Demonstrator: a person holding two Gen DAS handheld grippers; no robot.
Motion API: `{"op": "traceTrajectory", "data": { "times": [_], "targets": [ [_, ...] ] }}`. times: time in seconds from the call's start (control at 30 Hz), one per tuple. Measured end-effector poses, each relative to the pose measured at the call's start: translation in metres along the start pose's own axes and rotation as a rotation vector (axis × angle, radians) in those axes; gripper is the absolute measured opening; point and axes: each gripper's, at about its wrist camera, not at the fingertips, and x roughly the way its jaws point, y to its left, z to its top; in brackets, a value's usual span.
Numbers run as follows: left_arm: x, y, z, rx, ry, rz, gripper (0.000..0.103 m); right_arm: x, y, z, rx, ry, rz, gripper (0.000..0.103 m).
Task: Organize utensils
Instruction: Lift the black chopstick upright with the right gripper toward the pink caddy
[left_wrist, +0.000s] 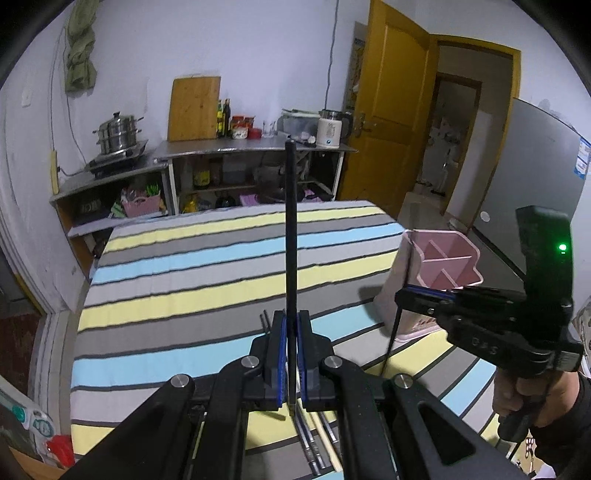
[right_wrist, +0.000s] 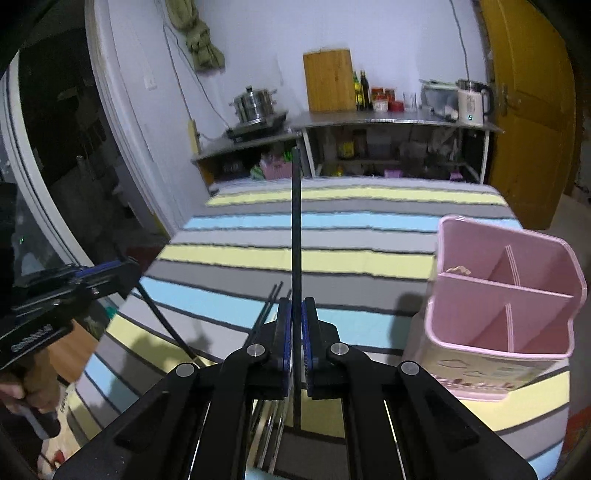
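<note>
**Both claws clamped on black chopsticks over the striped table**

Left wrist view: the left claw (left_wrist: 291, 354) is closed on a thin black chopstick (left_wrist: 291, 236) standing up the frame's centre. More chopsticks (left_wrist: 314, 443) lie below it on the striped cloth-covered table (left_wrist: 184, 258). At right, the pink plastic divided utensil holder (left_wrist: 439, 266) stands behind the right claw (left_wrist: 400, 295).

Right wrist view: the right claw is closed on its own slim black chopstick (right_wrist: 296, 229). Only here does the holder's third compartment show, at right; the left claw (right_wrist: 129, 267) sits at the left edge.
</note>
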Motion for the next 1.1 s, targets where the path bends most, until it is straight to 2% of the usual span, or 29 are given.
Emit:
{"op": "traceTrajectory", "data": {
  "times": [0.3,0.53,0.9,1.1],
  "targets": [
    [-0.012,-0.031,0.022,0.034,-0.028,-0.038,0.005,-0.052,-0.008,0.007,0.031,-0.103,-0.002,0.005],
    [-0.009,-0.065,0.05,0.054,-0.038,-0.105,0.005,-0.086,-0.03,0.018,0.071,-0.178,-0.022,0.005],
    [0.017,-0.121,0.104,0.072,-0.07,-0.234,0.005,-0.136,-0.073,0.042,0.144,-0.317,-0.104,0.005],
    [0.042,-0.136,0.117,0.06,-0.066,-0.261,0.005,-0.136,-0.092,0.044,0.178,-0.334,-0.135,0.005]
  ]
}}
